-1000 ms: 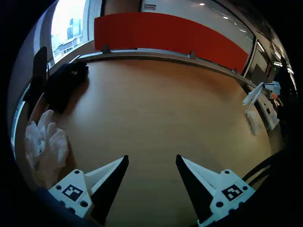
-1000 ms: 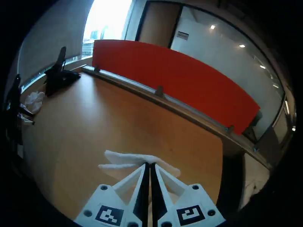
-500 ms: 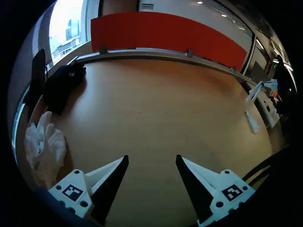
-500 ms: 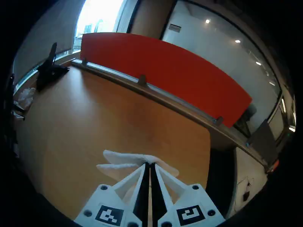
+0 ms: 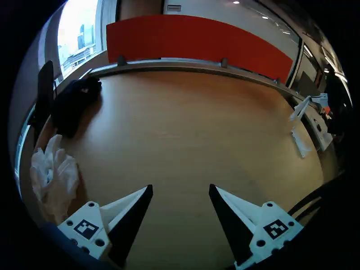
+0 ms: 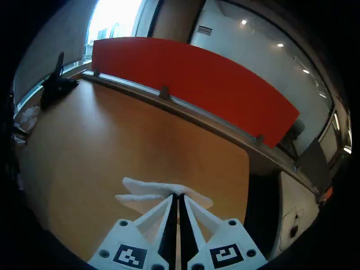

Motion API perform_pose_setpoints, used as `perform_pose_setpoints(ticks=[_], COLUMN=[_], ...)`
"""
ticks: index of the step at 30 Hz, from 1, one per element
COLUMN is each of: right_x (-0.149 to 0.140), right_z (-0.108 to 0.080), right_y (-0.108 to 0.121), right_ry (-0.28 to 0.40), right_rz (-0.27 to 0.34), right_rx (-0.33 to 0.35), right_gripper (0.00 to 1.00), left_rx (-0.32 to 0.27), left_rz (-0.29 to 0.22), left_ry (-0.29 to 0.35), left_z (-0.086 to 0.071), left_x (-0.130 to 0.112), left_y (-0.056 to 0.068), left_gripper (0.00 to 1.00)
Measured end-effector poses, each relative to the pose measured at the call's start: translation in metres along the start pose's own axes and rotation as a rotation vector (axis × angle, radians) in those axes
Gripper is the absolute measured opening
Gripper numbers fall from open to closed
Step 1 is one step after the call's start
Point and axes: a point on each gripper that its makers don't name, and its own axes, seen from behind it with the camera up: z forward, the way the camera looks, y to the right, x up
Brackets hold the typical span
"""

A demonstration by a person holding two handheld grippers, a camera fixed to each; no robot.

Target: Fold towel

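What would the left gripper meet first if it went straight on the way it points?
Probably the bare table: the open left gripper seems angled down at it, with nothing between. If level, the red screen beyond; depth is unclear.

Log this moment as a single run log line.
left gripper open, empty | right gripper shut on towel | towel bunched, held above table

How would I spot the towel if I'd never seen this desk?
Find the long red partition along the back of the wooden desk, then come forward to the right gripper. The towel is the white bunched cloth pinched between its closed fingers. The other white bundle lies loose at the desk's far left edge.
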Motion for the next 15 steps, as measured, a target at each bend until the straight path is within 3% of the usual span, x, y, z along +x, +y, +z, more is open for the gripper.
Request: perform_pose_setpoints(ticks=[8,15], right_x=[-0.024,-0.069], right_z=[-0.011,-0.025], right_y=[-0.002,0.005], right_ry=[-0.022,-0.072], right_rz=[0.019,0.042], right_rx=[0.004,0.000], right_gripper=[0.04,0.04], left_rx=[-0.005,-0.013], left_rz=[0.003,0.016], left_ry=[0.003,0.007], left_z=[0.000,0.000], left_x=[0.001,0.003], left_y=[0.004,0.009], left_gripper=[0.93,0.93])
